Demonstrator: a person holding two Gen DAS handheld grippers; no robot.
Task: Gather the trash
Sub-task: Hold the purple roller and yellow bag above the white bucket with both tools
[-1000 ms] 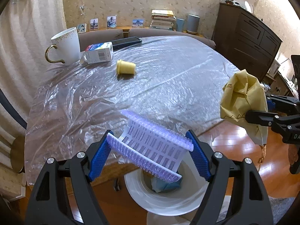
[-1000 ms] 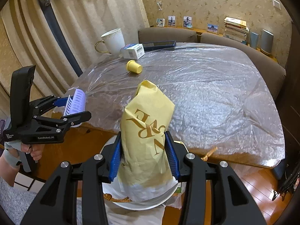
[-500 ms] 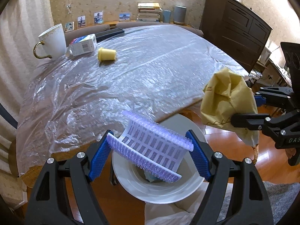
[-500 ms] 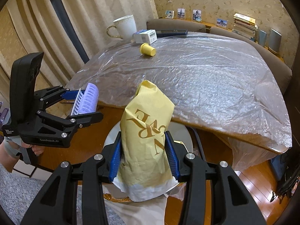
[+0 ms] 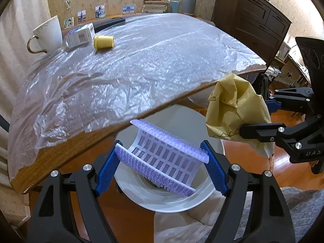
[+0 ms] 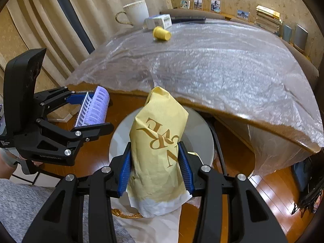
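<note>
Both grippers dropped below table edge (image 5: 141, 113): left gripper (image 5: 162, 162) clamps purple tray (image 5: 162, 158), right gripper (image 6: 155, 168) clamps yellow bag (image 6: 160, 151), over white bin (image 5: 162, 200), prob. for dropping.

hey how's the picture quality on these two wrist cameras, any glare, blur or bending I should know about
Left wrist view: sharp, but the plastic table cover throws white glare, and the fisheye bows the table edge. Right wrist view: the cover and yellow cup are slightly motion-smeared, while the yellow paper bag in the right tool stays crisp; corners are dark-vignetted in both.
</note>
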